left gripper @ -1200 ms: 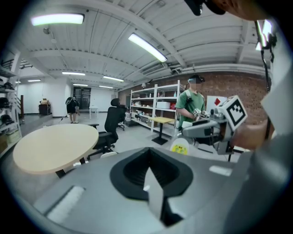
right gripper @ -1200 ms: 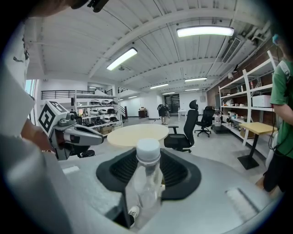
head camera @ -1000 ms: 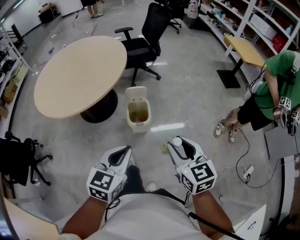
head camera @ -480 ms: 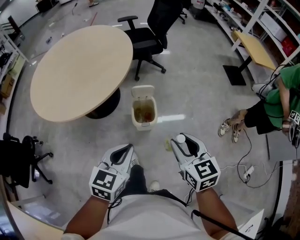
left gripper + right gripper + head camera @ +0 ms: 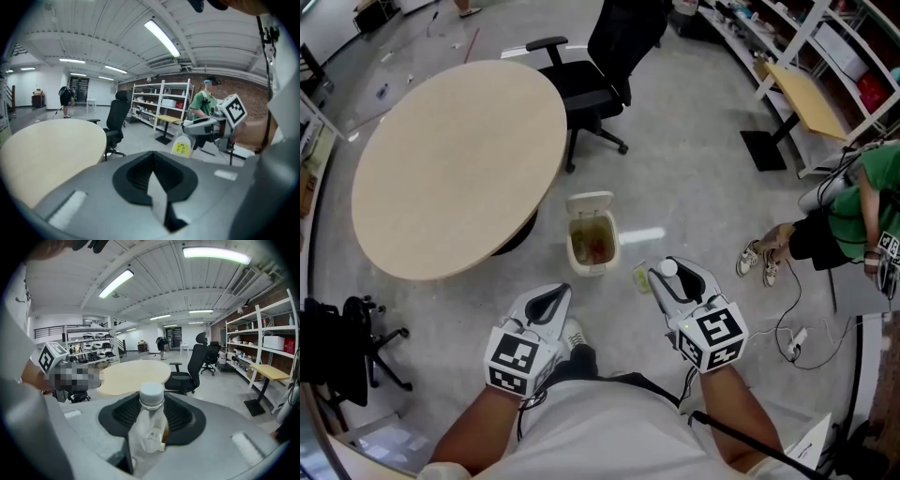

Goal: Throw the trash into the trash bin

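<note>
My right gripper [image 5: 672, 279] clamps a clear, white-capped bottle [image 5: 150, 425]; my left gripper [image 5: 553, 300], jaws together, holds nothing. Open trash bin [image 5: 598, 270]: brownish litter inside.

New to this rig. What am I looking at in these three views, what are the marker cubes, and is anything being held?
There is no robot here. A person holds a two-jaw gripper in each hand, and the cubes with square markers are part of those grippers. The top-down picture comes from a camera on the person's head. The other two come from cameras that ride on each gripper and look along its jaws. The right gripper is closed on a clear plastic bottle with a white cap. The left gripper has its jaws together with nothing in them. On the floor just ahead stands an open trash bin, next to a round table and a black office chair.
</note>
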`<state>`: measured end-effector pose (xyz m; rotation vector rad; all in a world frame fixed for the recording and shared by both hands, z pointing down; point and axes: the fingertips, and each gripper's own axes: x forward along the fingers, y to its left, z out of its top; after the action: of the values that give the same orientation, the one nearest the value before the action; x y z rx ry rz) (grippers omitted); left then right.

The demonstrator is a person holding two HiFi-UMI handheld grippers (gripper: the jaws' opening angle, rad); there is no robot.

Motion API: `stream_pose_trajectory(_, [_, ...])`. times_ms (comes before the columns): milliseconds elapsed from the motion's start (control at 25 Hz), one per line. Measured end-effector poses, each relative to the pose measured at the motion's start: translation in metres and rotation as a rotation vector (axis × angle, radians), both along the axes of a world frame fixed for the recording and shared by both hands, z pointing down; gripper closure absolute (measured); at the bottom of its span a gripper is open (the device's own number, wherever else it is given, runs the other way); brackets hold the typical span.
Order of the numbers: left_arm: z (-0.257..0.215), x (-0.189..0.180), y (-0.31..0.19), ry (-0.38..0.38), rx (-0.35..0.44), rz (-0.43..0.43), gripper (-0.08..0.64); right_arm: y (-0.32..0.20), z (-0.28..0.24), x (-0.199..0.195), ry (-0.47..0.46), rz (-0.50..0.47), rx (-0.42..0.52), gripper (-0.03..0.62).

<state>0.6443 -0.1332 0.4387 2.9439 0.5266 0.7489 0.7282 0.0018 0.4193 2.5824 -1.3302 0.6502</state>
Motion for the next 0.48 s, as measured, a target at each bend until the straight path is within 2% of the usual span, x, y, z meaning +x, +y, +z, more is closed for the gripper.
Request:
stream_pose_trajectory(280, [-0.024,0.034,-0.016,0.066,-0.005,0.062,0.552,-0.019,-0.028,0.026,0.064,0.046,0.006,0.437])
stream_pose_trajectory(480, [-0.013,0.040,-0.025,0.040,-0.021,0.077,0.552,-0.029,-0.029,0.035,0.073,0.056,-0.004,0.437])
